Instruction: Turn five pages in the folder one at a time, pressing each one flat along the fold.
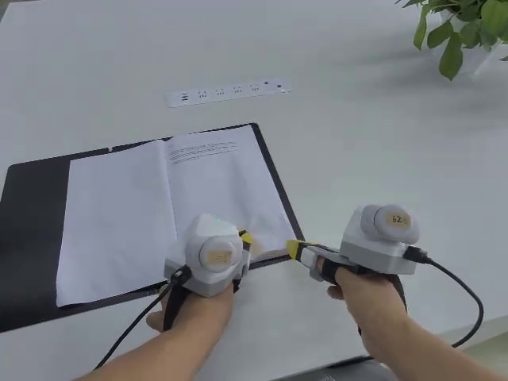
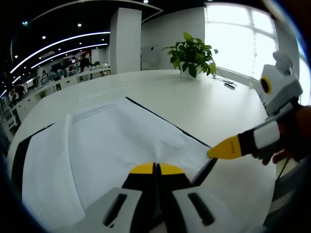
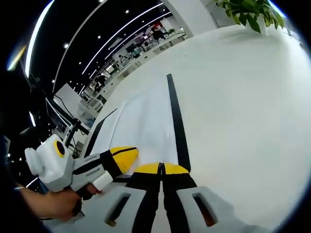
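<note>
- Lying open ahead of both claws: folder [image 1: 32, 230], fold running away.
- Left claw [image 2: 156, 168] clenched over page [image 2: 112, 145].
- Right claw [image 3: 161, 168] clenched; left gripper view shows it touching page corner.

Your folder [image 1: 36, 238] lies open on the table [image 1: 381, 143]. Behind the folder sits the power strip [image 1: 228, 91], and far behind to its right the plant [image 1: 460, 28]. Your left claw [image 1: 244, 237] is over the folder's near right page, and your right claw [image 1: 294, 250] is at its near right corner.
</note>
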Demonstrator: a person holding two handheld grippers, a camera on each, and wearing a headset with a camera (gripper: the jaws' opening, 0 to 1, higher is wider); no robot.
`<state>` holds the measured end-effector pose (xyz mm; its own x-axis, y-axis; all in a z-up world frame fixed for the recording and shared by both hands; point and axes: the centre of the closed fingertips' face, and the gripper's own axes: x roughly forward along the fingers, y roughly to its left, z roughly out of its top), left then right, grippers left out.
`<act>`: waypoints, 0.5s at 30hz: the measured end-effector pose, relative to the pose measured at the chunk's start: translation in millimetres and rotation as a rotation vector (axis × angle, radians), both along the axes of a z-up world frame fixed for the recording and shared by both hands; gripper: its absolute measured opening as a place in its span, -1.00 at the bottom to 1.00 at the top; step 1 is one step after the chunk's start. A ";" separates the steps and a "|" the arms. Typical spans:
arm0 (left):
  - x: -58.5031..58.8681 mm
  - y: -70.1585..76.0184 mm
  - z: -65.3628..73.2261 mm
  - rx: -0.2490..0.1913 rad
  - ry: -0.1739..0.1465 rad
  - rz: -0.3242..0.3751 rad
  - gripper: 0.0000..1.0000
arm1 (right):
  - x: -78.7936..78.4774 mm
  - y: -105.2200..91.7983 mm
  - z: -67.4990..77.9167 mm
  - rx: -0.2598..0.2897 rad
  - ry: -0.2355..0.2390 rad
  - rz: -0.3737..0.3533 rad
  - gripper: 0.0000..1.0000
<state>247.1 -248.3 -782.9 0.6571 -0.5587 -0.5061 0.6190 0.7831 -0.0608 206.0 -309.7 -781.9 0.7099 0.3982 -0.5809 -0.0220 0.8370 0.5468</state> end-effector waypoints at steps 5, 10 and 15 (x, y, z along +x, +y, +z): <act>0.3 -0.1 -0.1 -0.001 0.001 0.000 -1.00 | 0.3 -1.6 0.0 0.043 0.016 -0.056 -1.00; 2.1 -0.8 1.9 -0.020 0.018 -0.009 -0.98 | 0.5 -2.6 8.1 0.057 -0.005 -0.069 -1.00; -0.7 9.0 14.2 -0.052 0.038 -0.022 -0.78 | 4.0 -0.2 35.8 0.061 -0.091 -0.060 -1.00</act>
